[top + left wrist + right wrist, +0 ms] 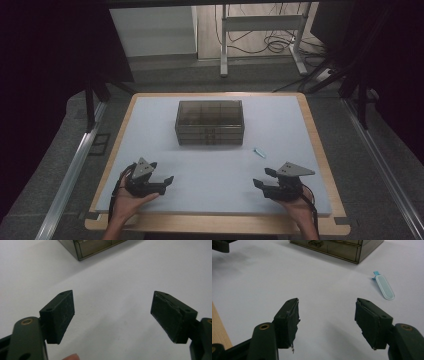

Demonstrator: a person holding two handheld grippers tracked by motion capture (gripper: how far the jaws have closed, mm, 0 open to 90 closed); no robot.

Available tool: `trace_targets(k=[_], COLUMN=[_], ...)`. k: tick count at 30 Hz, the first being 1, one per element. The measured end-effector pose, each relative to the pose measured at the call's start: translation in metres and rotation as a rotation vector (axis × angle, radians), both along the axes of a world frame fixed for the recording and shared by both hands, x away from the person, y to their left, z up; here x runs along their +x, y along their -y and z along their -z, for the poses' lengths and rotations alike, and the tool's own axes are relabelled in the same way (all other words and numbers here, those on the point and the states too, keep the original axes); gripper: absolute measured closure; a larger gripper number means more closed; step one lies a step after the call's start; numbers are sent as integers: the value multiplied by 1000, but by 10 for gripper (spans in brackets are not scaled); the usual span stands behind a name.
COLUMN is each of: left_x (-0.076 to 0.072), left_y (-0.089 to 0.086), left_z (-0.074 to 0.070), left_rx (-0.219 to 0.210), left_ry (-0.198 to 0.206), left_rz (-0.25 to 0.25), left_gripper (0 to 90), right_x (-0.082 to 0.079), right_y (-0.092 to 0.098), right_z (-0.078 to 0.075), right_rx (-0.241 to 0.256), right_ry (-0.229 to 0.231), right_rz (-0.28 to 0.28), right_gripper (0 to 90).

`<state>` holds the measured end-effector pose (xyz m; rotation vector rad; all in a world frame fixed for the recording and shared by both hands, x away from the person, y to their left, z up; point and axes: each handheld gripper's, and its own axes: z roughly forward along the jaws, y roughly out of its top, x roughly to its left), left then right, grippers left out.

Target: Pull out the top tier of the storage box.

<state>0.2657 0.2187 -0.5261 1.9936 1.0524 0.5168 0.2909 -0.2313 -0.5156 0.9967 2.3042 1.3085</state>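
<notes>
One small light-blue clip [259, 152] is lying flat on the white mat [150, 130], just off the front right corner of the drawer box [210, 123] and ahead of the right gripper [263, 179]; in the high view its long axis is running diagonally, from far-left to near-right; in the right gripper view [384, 286] its tabbed end is pointing toward the box; no writing on it is readable. One smoky, translucent drawer box is sitting mid-table, its drawer fronts facing the person; any labels are too blurred to read. Two grippers are hovering low near the front edge, well apart; the left gripper [168, 182] is holding its jaws wide apart with nothing between them; the right gripper is doing likewise.
</notes>
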Motion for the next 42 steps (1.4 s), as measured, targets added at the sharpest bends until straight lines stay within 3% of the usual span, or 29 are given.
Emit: trace_targets(k=[4, 7, 16, 22, 29, 36, 42], left_x=[0, 0, -1, -6, -6, -6, -9], left_y=[1, 2, 3, -1, -4, -3, -1], left_z=[0, 0, 1, -4, -8, -10, -15], left_rx=[4, 15, 43, 13, 20, 24, 39], left_ry=[7, 3, 10, 27, 24, 22, 51], left_rz=[-7, -3, 9, 6, -29, -12, 10], left_gripper=[194, 194, 175, 170, 159, 144, 139], right_x=[1, 0, -1, 2, 5, 4, 3], right_y=[1, 1, 4, 3, 15, 14, 10], right_z=[0, -1, -3, -3, -6, -4, -1], right_rx=[-6, -2, 7, 30, 43, 21, 6], right_ry=[6, 8, 8, 1, 1, -12, -19], right_rz=[6, -23, 11, 15, 57, 56, 56], right_gripper=[327, 325, 325, 319, 312, 302, 295])
